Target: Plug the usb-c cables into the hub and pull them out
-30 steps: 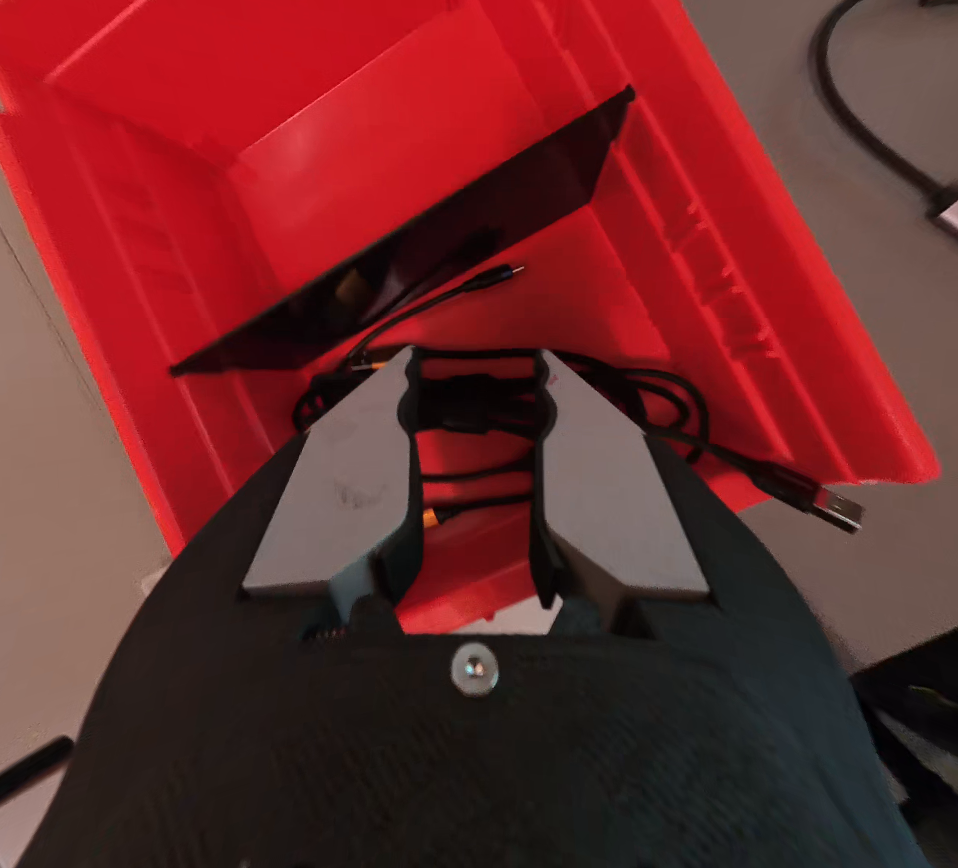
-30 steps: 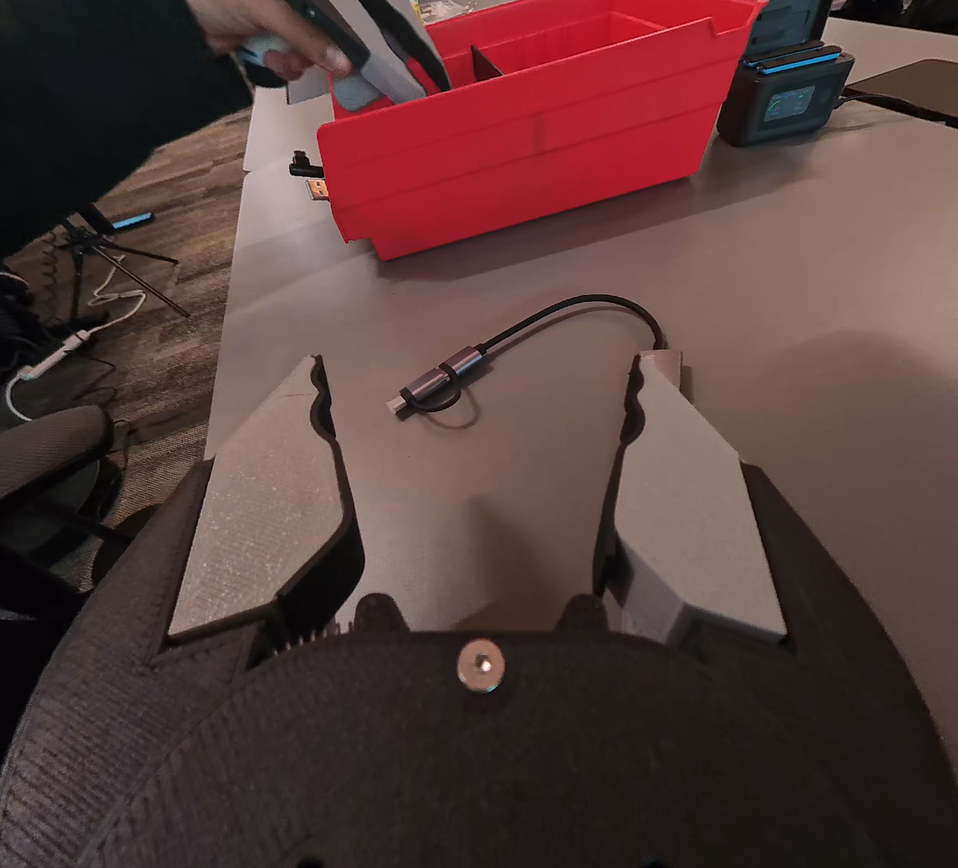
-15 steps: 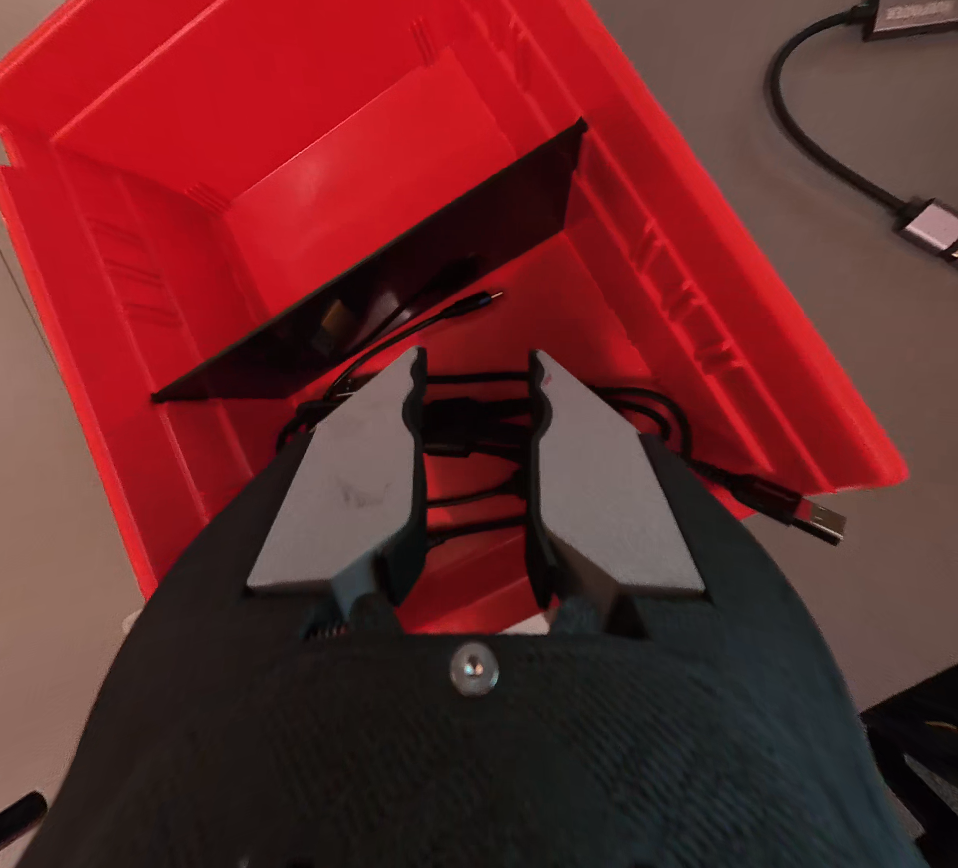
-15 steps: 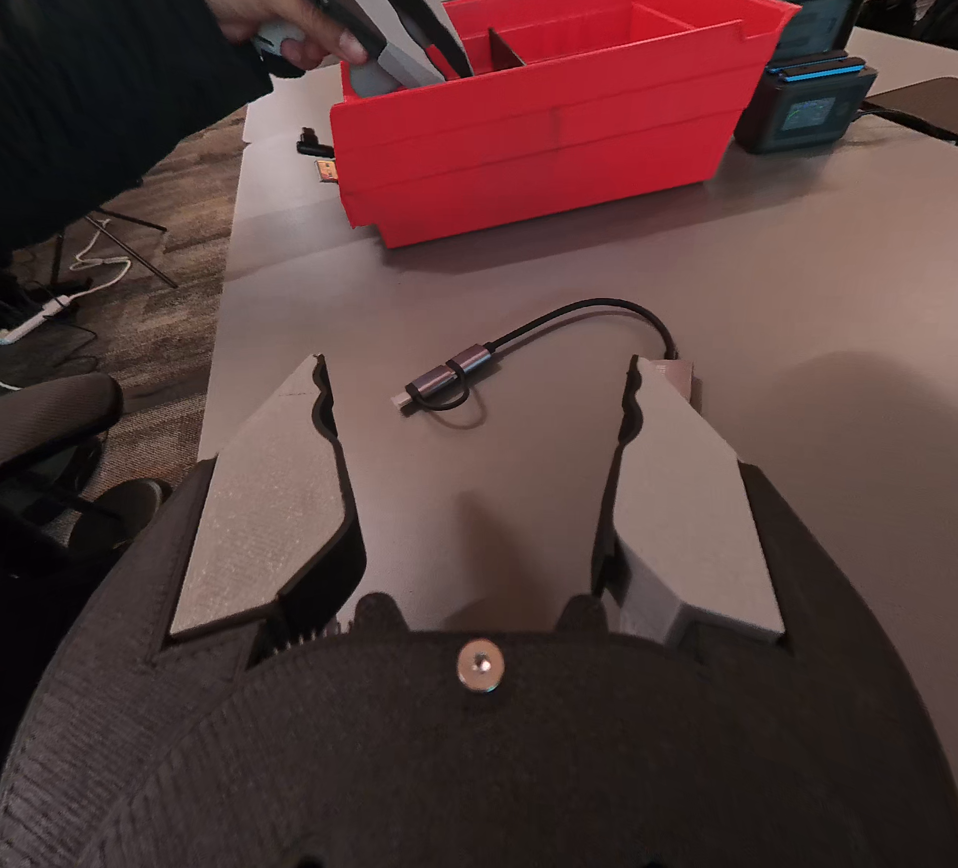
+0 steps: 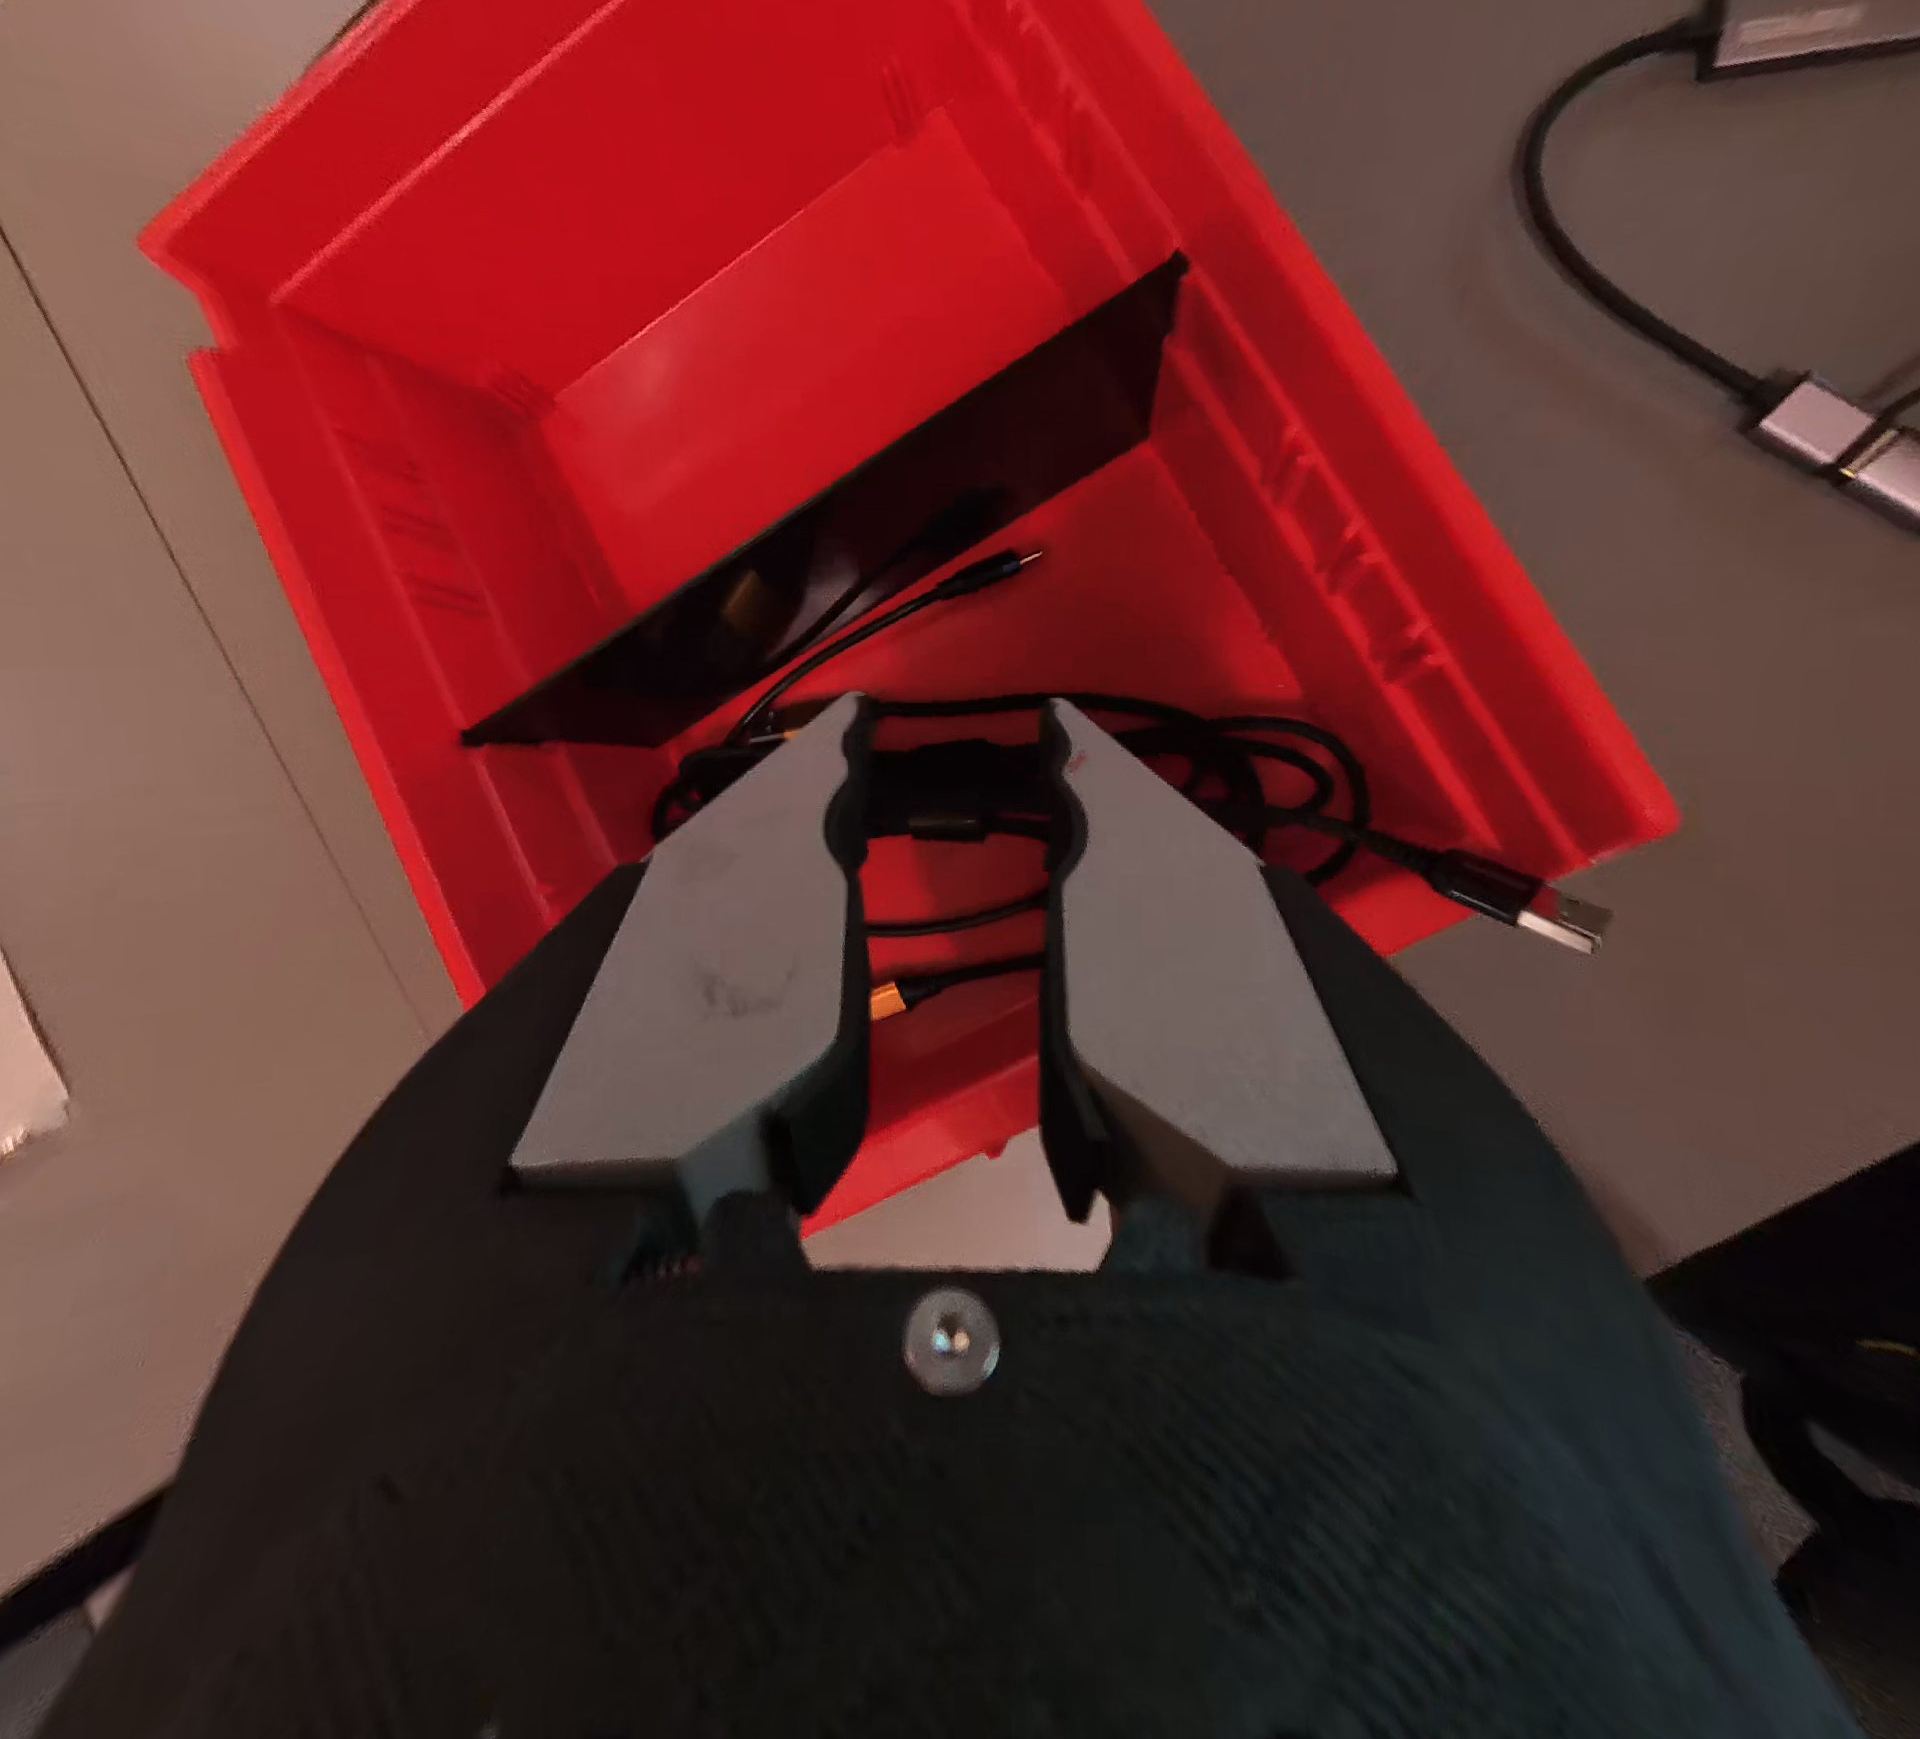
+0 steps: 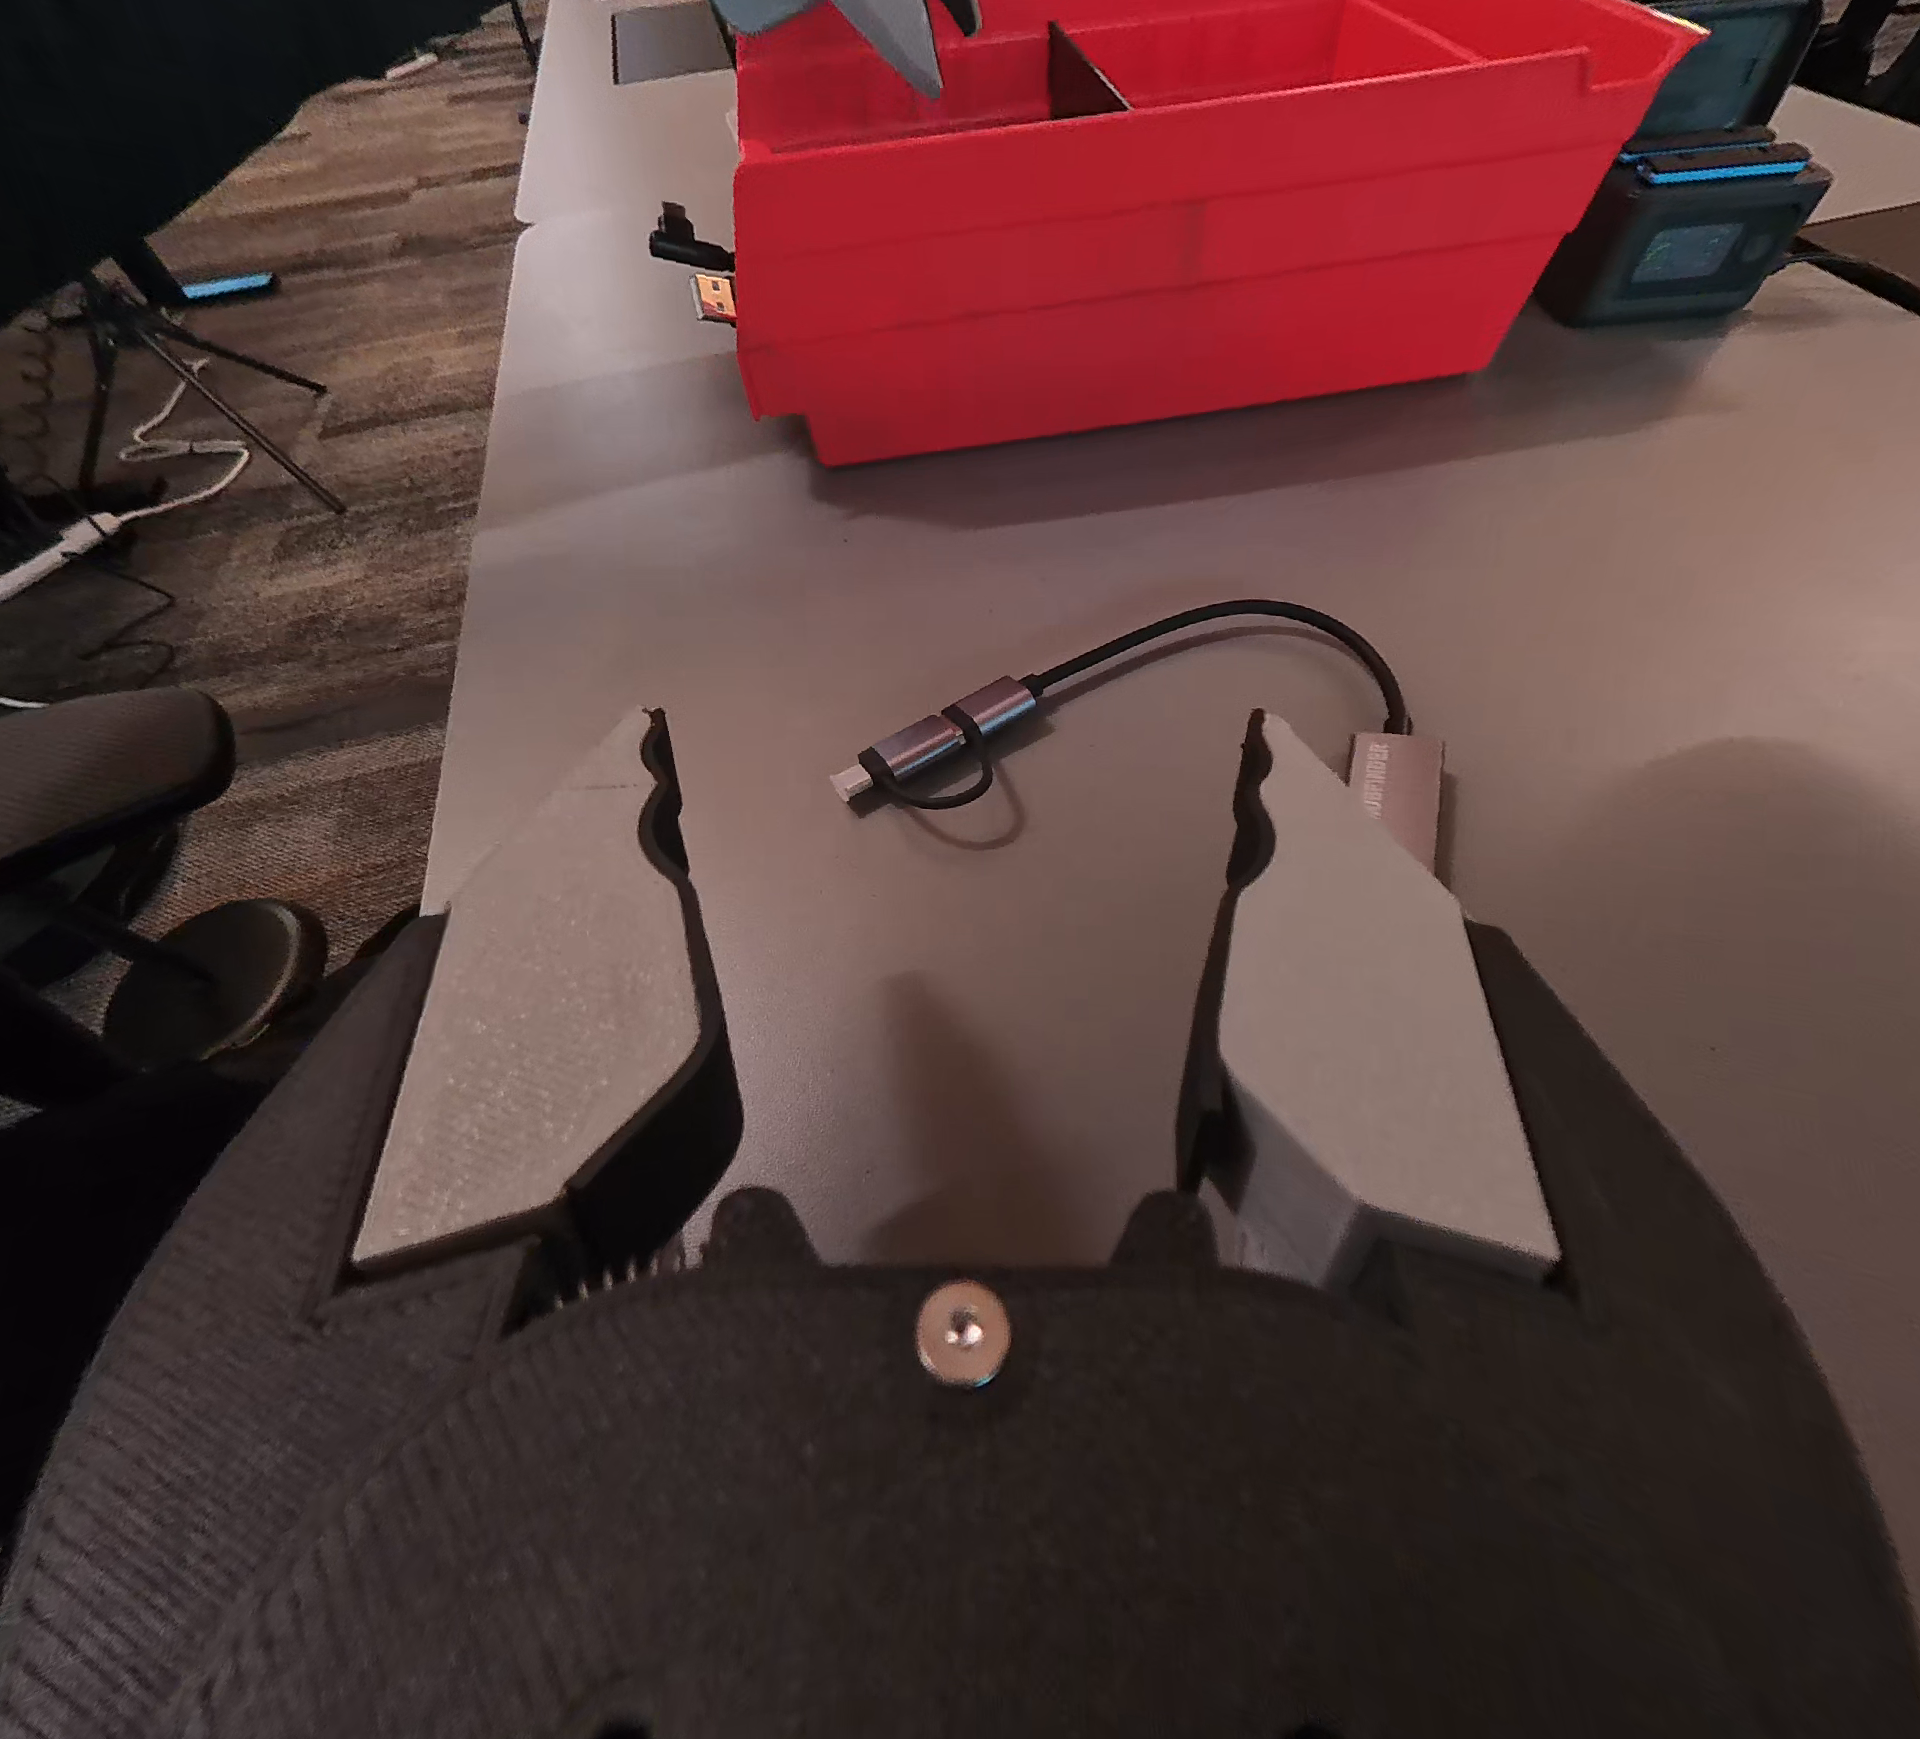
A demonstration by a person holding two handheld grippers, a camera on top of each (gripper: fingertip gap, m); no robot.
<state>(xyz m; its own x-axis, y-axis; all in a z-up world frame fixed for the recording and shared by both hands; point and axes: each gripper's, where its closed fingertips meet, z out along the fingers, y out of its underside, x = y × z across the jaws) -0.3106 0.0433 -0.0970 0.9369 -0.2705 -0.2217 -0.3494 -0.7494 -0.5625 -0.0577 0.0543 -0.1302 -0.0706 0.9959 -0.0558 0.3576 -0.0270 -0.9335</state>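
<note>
Cables [image 5: 1226, 785] coiled in red bin [image 5: 727, 162] (left view only), hub [image 6: 1397, 796] beside right tool [image 6: 956, 733]

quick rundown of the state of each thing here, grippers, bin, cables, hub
left gripper: part open above the bin, holding nothing
right gripper: wide open, empty
red bin: upright, open top, black divider inside
cables: loose in the near compartment, one plug over the rim
hub: flat on the table, nothing plugged in that shows

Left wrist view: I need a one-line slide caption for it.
Left gripper poised over tangled black cables in a divided red bin, the hub lying on the table beside it.
</note>
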